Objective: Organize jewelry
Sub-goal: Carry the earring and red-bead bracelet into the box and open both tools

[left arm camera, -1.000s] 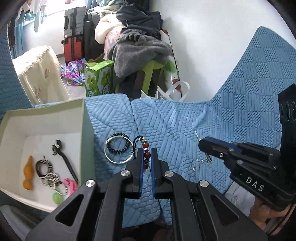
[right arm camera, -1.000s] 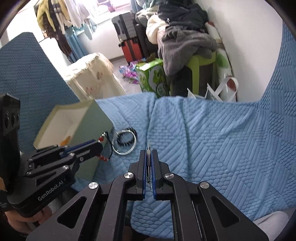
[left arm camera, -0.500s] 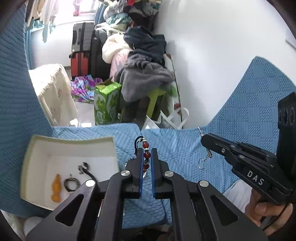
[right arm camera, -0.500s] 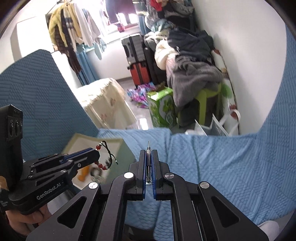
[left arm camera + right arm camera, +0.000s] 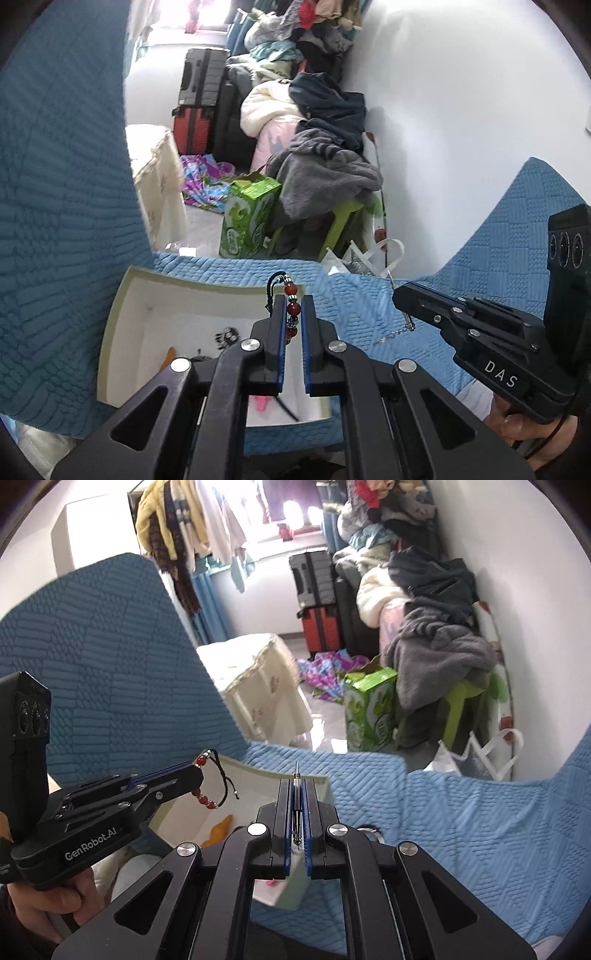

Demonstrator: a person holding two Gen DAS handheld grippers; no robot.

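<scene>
A: What is the left gripper (image 5: 292, 317) carrying?

B: Its jaws are pinching a red bead bracelet (image 5: 291, 309) on a black cord. The beads are sitting between the blue pads, and the cord loop is sticking out past the tips. In the right wrist view the same bracelet (image 5: 205, 792) is dangling from the tip of the left gripper (image 5: 197, 771), hanging in the air above the box.

A: And the right gripper (image 5: 296, 792)?

B: Its jaws are pressing together on a thin metal pin (image 5: 296, 775), whose point is standing out beyond the pads. In the left wrist view the right gripper (image 5: 397, 293) is showing that pin with a fine silver chain (image 5: 397, 331) trailing down from it, over the blue quilted cover (image 5: 369, 306).

A: Where is the box?

B: The open white box (image 5: 125, 295) is resting on the blue cover, directly below and ahead of the left gripper. Small items are lying on its floor: a dark piece (image 5: 227, 336), something orange (image 5: 168, 357) and something pink (image 5: 260, 403), all partly hidden by the gripper body. A hand (image 5: 55, 897) is gripping the left gripper's handle.

A: Anything else on the cover?

B: A round dark item (image 5: 369, 830) is peeking out just behind the right gripper; its kind is unclear.
</scene>
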